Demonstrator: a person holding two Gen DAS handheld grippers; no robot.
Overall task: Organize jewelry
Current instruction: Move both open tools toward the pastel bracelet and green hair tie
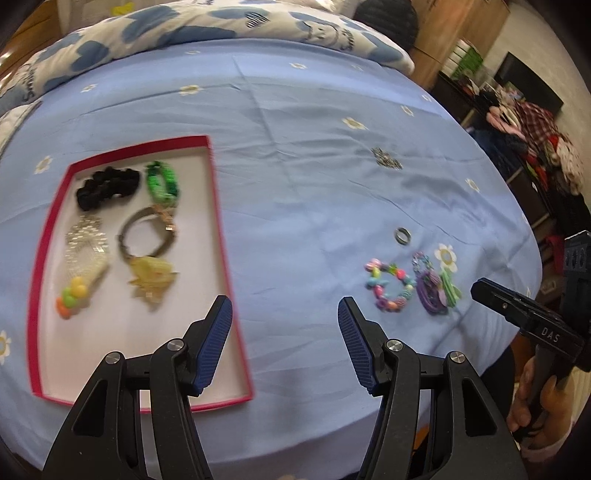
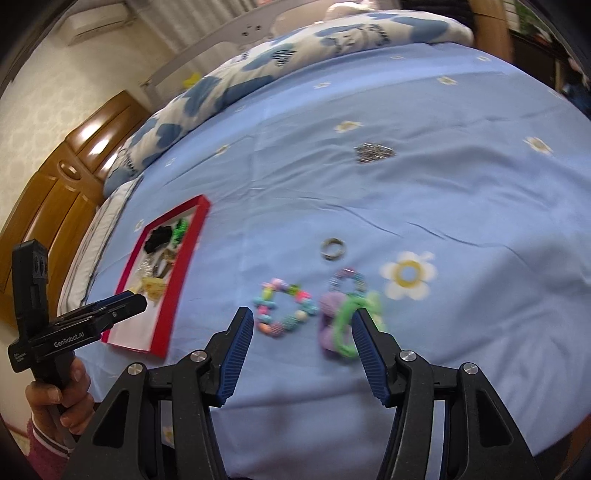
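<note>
A red-rimmed white tray [image 1: 50, 221] [image 2: 184, 258] lies on the blue bedsheet and holds a black scrunchie [image 1: 107, 186], a green bracelet [image 1: 162, 182], a bangle [image 1: 146, 236], a silver piece [image 1: 86, 236] and a yellow clip [image 1: 153, 282]. Loose on the sheet lie a colourful bead bracelet [image 1: 389, 290] [image 2: 286, 308], purple and green hair ties [image 1: 437, 291] [image 2: 343, 321], a ring [image 1: 402, 235] [image 2: 333, 249] and a silver chain [image 1: 386, 158] [image 2: 373, 151]. My left gripper [image 1: 284, 314] is open and empty by the tray's right edge. My right gripper [image 2: 303, 325] is open and empty just before the bead bracelet.
A folded blue-and-white quilt [image 1: 184, 26] lies along the far side of the bed. The bed's front edge runs just under both grippers. A wooden wardrobe [image 2: 62, 192] stands at left, and clothes and shelves [image 1: 535, 147] are piled at right.
</note>
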